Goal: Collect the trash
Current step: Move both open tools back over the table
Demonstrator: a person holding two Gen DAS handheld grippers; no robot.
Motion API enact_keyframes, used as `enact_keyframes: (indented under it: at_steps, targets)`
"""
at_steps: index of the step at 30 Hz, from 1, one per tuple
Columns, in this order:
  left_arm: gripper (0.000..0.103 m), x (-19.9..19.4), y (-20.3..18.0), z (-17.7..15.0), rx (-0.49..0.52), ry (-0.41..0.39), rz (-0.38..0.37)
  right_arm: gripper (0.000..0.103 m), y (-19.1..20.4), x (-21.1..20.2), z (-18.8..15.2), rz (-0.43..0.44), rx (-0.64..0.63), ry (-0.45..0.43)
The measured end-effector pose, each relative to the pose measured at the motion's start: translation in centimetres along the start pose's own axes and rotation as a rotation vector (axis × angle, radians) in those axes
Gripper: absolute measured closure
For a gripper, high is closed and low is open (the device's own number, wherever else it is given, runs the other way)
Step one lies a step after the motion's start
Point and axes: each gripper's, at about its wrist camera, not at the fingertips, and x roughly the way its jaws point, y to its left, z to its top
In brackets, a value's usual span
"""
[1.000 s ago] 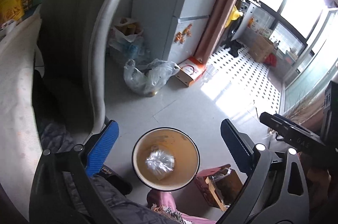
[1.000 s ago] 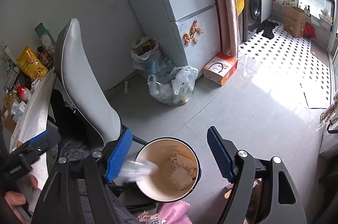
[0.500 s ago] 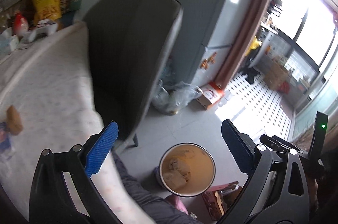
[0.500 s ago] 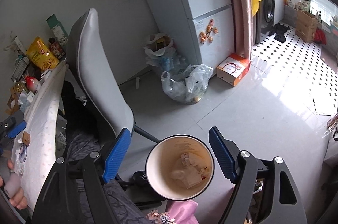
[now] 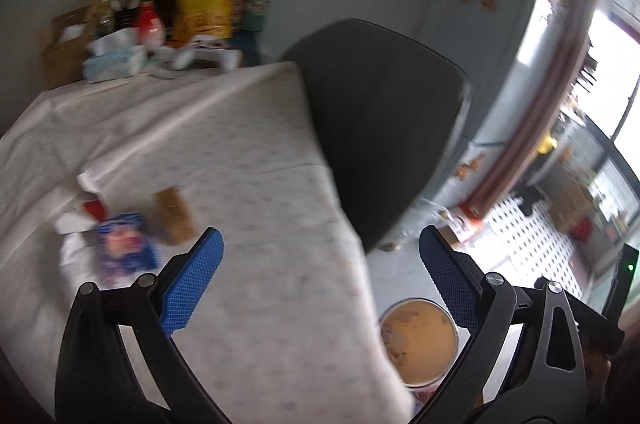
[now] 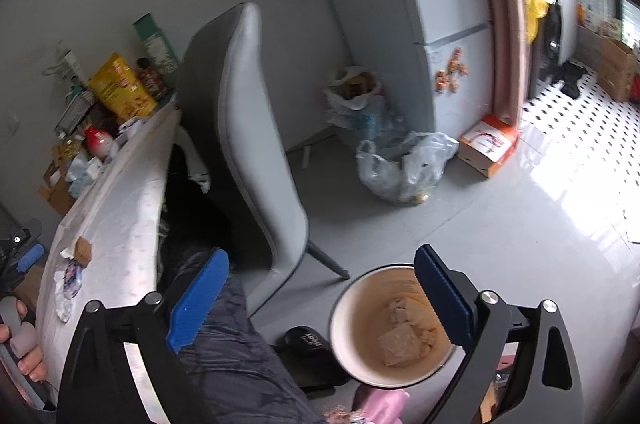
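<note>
**Left wrist view: tongs wide over the table, bin waiting on the floor**

The left gripper [image 5: 320, 264] hangs over the tablecloth-covered table [image 5: 248, 184] with its blue fingers spread wide apart and nothing between them. Just beyond the left finger lies the trash: a blue wrapper [image 5: 126, 248], blurred, touching a brown crumpled piece [image 5: 174, 216], with white and red scraps [image 5: 86, 214] beside them. Off the table's edge, down on the grey floor, stands the round trash bin [image 5: 418, 340], brownish inside, with some scraps at its bottom. Behind the table edge rises the dark back of a chair [image 5: 380, 128]. At the far end of the table: a yellow snack bag [image 5: 206, 0], a tissue pack [image 5: 114, 62] and a white game controller [image 5: 208, 54].

From the right wrist view, the right gripper [image 6: 320, 288] is also parted and empty, held above the floor, its right finger crossing the rim of the trash bin [image 6: 360, 324], where paper scraps [image 6: 404, 336] lie inside. A full plastic bag [image 6: 404, 168] sits near the fridge [image 6: 432, 4], beside an orange-and-white box [image 6: 488, 144]. The table's trash [image 6: 74, 272] shows at the far left.
</note>
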Motion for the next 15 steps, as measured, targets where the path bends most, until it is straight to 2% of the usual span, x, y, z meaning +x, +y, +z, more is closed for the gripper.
enact_keyframes:
  at_steps: [15]
  targets:
    - [0.006, -3.3, 11.6, -1.2, -0.199, -0.053, 0.135, 0.008, 10.2, 1.4, 0.3, 0.137, -0.138, 0.022]
